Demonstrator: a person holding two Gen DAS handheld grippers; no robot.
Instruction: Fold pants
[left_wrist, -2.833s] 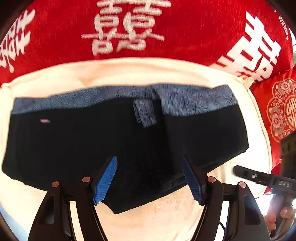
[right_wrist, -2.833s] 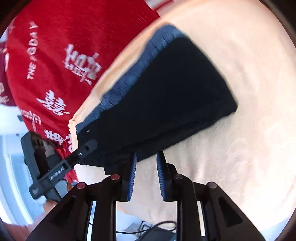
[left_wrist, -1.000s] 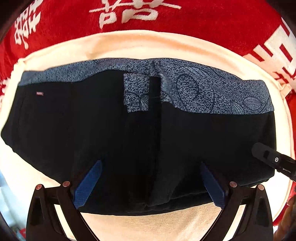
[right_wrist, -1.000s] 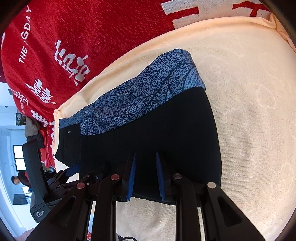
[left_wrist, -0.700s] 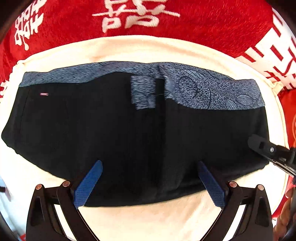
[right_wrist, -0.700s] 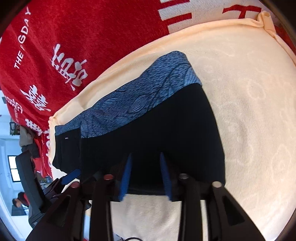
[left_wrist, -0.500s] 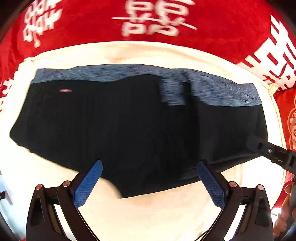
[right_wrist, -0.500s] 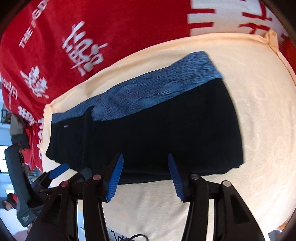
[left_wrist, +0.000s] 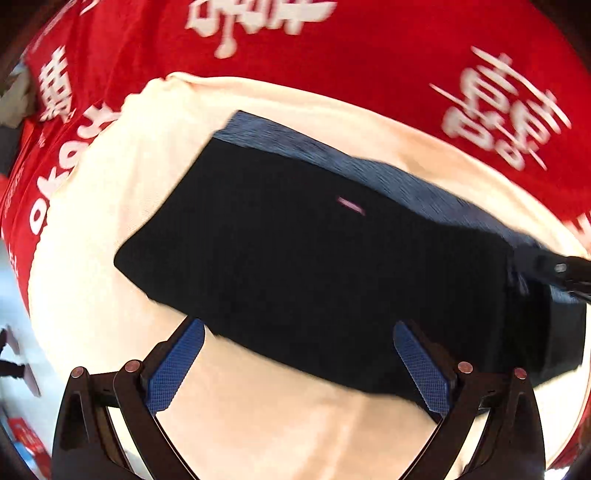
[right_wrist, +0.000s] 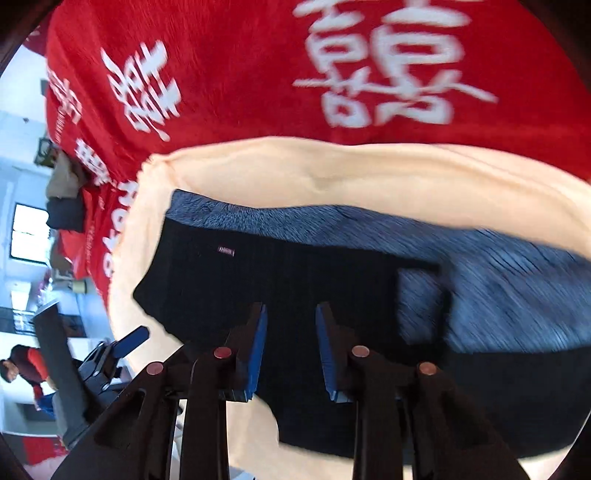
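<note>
Fingers of the left gripper (left_wrist: 298, 363) stand wide apart and empty over the near hem of the black pants (left_wrist: 314, 266), which lie flat on a cream towel (left_wrist: 110, 184) over red cloth (left_wrist: 369, 48), while the right gripper (right_wrist: 290, 345), at their 3 o'clock end, has just been narrowing, nothing pinched.

Cream towel (left_wrist: 110, 206) over a red blanket (right_wrist: 236, 74) with white characters

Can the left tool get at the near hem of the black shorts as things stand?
Probably yes. The left tool is open and empty, straddling the near hem of the black shorts on the cream towel; nothing lies between them.
</note>
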